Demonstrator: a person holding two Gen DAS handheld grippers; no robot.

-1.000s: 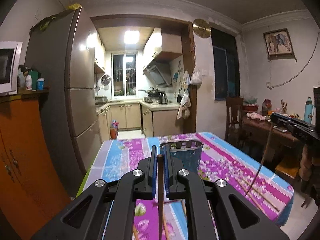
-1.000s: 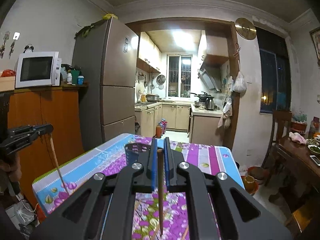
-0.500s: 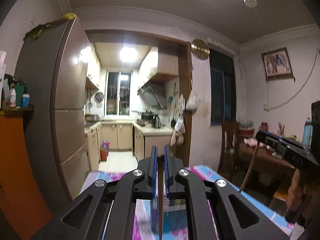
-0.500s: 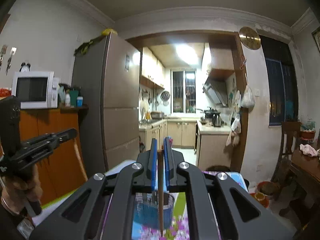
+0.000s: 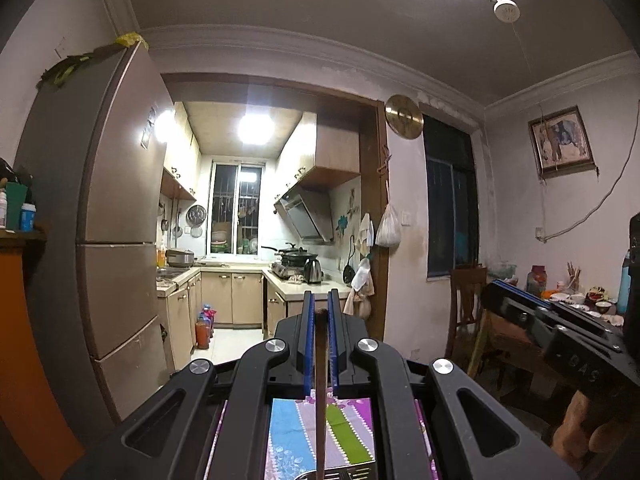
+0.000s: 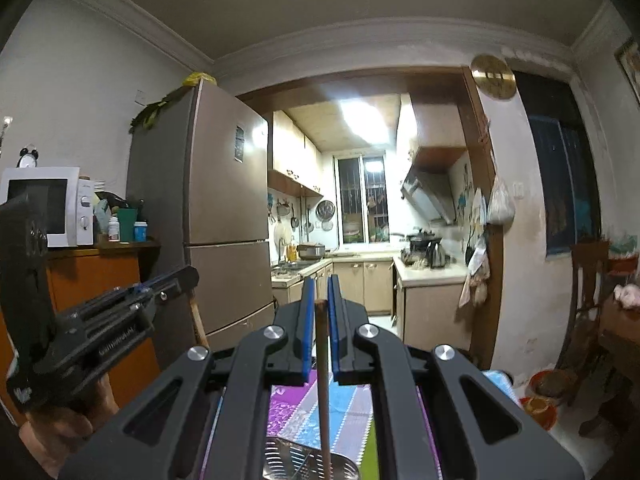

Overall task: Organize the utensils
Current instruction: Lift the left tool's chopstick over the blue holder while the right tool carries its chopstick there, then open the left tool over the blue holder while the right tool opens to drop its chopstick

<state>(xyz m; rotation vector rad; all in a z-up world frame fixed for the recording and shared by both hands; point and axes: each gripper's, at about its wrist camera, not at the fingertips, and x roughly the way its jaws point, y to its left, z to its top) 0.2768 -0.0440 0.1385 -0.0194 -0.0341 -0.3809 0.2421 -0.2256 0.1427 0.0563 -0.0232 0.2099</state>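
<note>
My left gripper (image 5: 320, 309) is shut on a brown chopstick (image 5: 320, 400) that hangs straight down between its blue pads. Its lower end reaches the rim of the metal utensil holder (image 5: 344, 474) at the bottom edge. My right gripper (image 6: 320, 300) is shut on a lighter chopstick (image 6: 324, 392), which hangs over the perforated holder (image 6: 296, 460). Each gripper shows in the other's view: the right gripper (image 5: 494, 292) on the right, the left gripper (image 6: 180, 278) on the left with its chopstick (image 6: 198, 320). Both point level, high above the flowered tablecloth (image 5: 352, 432).
A tall fridge (image 6: 224, 220) and an orange cabinet (image 6: 92, 280) with a microwave (image 6: 44, 204) stand left. The kitchen doorway lies straight ahead. A wooden chair (image 5: 466, 300) and a cluttered side table (image 5: 576, 304) stand right. A hand (image 6: 60, 432) holds the left gripper.
Both grippers have risen and moved forward over the table, each still holding its chopstick. The holder has slid from mid-view to the bottom edge, and most of the tablecloth has dropped out of sight.
</note>
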